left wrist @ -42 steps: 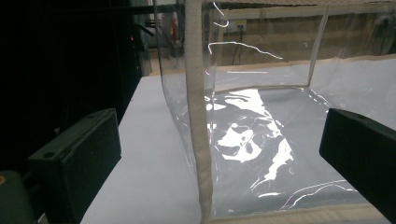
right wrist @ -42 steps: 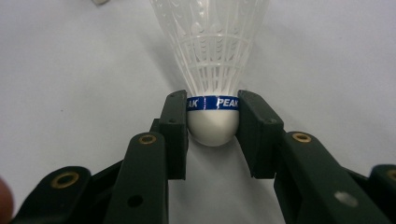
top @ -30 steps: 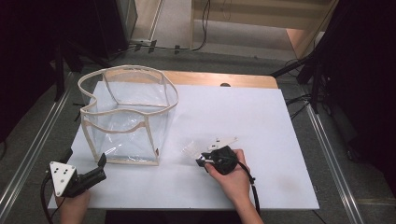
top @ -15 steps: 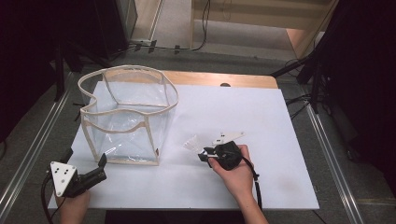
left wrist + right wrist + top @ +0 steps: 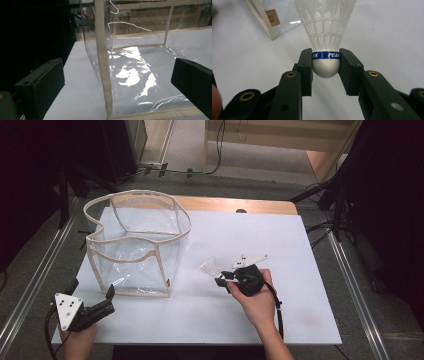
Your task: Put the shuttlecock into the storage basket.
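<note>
A white shuttlecock (image 5: 325, 37) with a blue band round its cork is clamped by its cork between the jaws of my right gripper (image 5: 325, 62). In the high view the right gripper (image 5: 223, 279) holds the shuttlecock (image 5: 211, 265) just off the white table (image 5: 300, 315), right of a clear plastic bag (image 5: 135, 240) with beige trim that stands open. My left gripper (image 5: 109, 292) rests at the table's front left corner, jaws apart, pointing at the bag's near corner. The left gripper view looks along its spread jaws at the bag's beige corner seam (image 5: 102, 65).
A small brown label (image 5: 272, 17) shows on the bag's lower corner near the shuttlecock. The wooden table edge (image 5: 240, 205) lies at the back. Metal rails run along both sides of the table, and dark stands and cables sit beyond them.
My right gripper has lifted slightly and shifted a little to the right with the shuttlecock in it. The left gripper and the bag have stayed put.
</note>
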The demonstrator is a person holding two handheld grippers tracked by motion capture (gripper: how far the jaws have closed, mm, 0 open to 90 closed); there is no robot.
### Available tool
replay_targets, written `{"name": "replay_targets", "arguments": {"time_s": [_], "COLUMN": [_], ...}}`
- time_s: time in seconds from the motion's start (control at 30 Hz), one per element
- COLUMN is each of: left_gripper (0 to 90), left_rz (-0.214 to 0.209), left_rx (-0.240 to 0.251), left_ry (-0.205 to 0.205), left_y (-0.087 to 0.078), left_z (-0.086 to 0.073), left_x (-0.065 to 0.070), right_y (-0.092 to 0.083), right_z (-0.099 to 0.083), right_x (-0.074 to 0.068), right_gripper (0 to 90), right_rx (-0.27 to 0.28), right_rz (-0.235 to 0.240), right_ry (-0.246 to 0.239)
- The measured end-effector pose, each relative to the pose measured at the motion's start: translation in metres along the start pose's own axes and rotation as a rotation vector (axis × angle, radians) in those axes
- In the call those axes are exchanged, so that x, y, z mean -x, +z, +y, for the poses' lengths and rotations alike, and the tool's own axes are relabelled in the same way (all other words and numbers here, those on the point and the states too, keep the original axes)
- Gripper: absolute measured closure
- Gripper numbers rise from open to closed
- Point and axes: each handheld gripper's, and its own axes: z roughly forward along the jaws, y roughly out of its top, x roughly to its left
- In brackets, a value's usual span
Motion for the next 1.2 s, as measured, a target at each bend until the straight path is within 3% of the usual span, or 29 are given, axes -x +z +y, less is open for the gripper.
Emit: {"name": "replay_targets", "arguments": {"time_s": [1.2], "left_gripper": [0.0], "left_rz": [0.007], "left_rx": [-0.004], "left_ry": [0.006], "left_y": [0.001], "left_z": [0.0], "left_x": [0.001], "right_y": [-0.027], "right_z": [0.031], "right_x": [0.011], "right_gripper": [62.9], "right_rx": [0.085], "right_rz": [0.027], "right_ry": [0.01]}}
